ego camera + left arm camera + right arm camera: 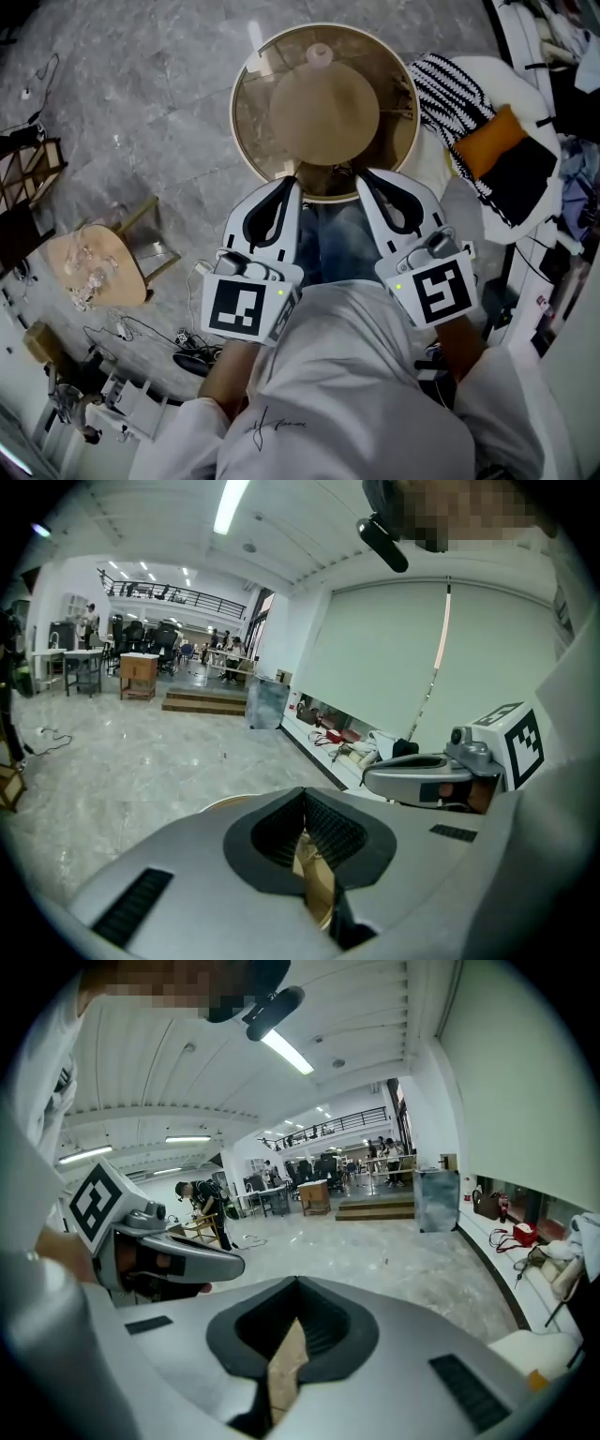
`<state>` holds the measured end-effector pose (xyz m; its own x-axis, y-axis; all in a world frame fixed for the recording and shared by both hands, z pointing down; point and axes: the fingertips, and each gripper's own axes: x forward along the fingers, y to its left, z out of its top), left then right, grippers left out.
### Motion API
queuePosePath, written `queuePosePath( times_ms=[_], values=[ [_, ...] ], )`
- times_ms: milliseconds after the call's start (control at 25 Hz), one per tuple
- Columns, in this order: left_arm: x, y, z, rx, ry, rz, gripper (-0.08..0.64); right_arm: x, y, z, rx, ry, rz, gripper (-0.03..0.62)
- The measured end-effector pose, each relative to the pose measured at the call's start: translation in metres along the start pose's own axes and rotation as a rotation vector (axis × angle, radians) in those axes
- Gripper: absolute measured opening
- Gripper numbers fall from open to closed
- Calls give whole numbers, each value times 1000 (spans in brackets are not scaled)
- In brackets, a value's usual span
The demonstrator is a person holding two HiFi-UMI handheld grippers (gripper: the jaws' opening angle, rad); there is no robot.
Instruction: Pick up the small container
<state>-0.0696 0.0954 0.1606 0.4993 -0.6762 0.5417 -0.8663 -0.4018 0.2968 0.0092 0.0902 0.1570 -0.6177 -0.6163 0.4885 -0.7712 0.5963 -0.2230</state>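
The left tongs (302,797) are pressed together at the tips with nothing nipped between them; through the gap behind the pads a sliver of tan shows. The right tongs (298,1283) are pressed together as well and likewise empty, with the same tan below the tips. The two sit side by side, near each other, pointing away from the person and tilted downward, their tips over the near edge of the round bench (233,111).

The small container (323,112) is tan and cone-shaped with a knob on top; it stands in the middle of the bench's tinted glass top, just beyond the tips; whether they touch it I cannot tell.

The person's jeans (337,239) show between the tongs, below the near edge. Off the right edge lies a black-and-white striped cloth (441,89) with an orange piece (495,141) against it. Off the left edge, well apart on the grey marble floor (141,94), stands a small wooden chair (94,267).
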Motion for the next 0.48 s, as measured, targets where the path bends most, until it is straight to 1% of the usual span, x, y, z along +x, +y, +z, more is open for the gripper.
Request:
queuePosePath(
  times_ms=[480],
  values=[
    [30, 9, -15, -33, 27, 43, 17, 25, -28, -21, 6, 33, 36, 15]
  ],
)
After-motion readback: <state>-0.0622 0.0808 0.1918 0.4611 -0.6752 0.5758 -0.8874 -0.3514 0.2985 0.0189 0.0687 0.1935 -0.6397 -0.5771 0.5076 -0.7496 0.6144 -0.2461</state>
